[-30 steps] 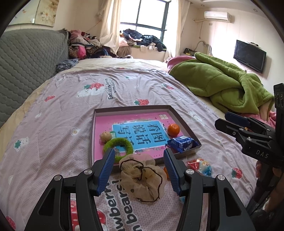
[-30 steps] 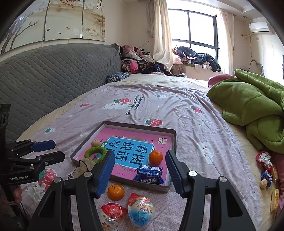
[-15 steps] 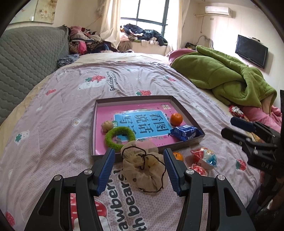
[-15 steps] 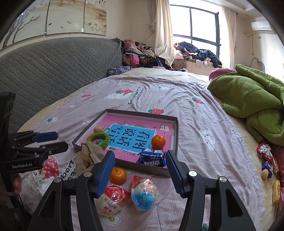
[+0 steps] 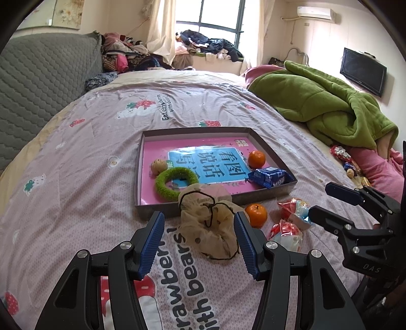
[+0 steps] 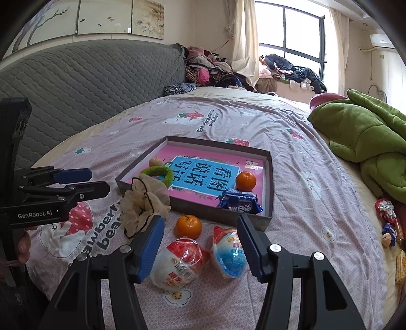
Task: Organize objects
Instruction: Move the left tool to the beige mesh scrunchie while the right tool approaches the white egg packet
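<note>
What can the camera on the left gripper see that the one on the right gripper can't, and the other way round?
Only the left wrist view shows the wall television.

Only the right wrist view shows the painted panels above the grey headboard.

Both show the shallow box holding a tangerine, a green ring and a blue snack packet, with the beige scrunchie, a second tangerine and two wrapped eggs lying outside it.
</note>
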The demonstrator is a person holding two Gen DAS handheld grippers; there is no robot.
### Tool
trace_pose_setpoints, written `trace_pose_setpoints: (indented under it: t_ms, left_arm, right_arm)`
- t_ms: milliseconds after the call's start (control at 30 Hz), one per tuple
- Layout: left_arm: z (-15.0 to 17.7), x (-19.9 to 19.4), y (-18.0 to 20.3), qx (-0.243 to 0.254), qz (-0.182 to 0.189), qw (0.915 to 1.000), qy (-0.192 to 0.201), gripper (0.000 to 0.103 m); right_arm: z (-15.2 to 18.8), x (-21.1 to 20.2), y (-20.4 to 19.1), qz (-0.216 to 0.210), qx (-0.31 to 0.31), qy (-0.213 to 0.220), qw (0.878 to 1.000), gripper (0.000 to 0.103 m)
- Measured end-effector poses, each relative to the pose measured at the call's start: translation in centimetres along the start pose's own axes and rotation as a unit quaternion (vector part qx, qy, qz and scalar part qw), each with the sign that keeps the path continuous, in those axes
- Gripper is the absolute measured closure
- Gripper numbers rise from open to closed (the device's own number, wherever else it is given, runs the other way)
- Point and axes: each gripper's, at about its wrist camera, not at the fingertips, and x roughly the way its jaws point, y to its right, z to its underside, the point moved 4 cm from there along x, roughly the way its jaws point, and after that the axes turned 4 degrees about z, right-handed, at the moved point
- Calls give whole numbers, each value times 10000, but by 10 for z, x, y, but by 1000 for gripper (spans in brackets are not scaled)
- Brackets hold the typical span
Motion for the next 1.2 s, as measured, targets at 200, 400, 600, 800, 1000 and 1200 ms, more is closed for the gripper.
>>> trace_pose_setpoints:
  t_ms: [200, 400, 600, 800, 1000, 1200]
  left_arm:
    - [8, 2, 0, -19, -38, 10000, -86, 44]
    - [13, 5, -1, -7, -55, 9999, -148, 44]
    - [16, 6, -1, -22, -34, 9998, -190, 44]
    - [19, 7, 1, 1, -16, 9998, -211, 44]
    - [22, 10, 2, 25, -16, 9997, -254, 44]
    - [24, 15, 0, 27, -30, 9998, -217, 44]
  right_arm:
    - [11, 0, -10, -42, -17, -48, 10000, 44]
    - [21, -1, -22, -93, -89, -113, 9999, 44]
    - [34, -1, -30, -136, -78, -195, 9997, 44]
    - [44, -1, -32, -125, 54, -263, 9996, 44]
    - [54, 1, -36, -113, 142, -349, 9992, 44]
    - [63, 7, -40, -38, 205, -491, 9986, 44]
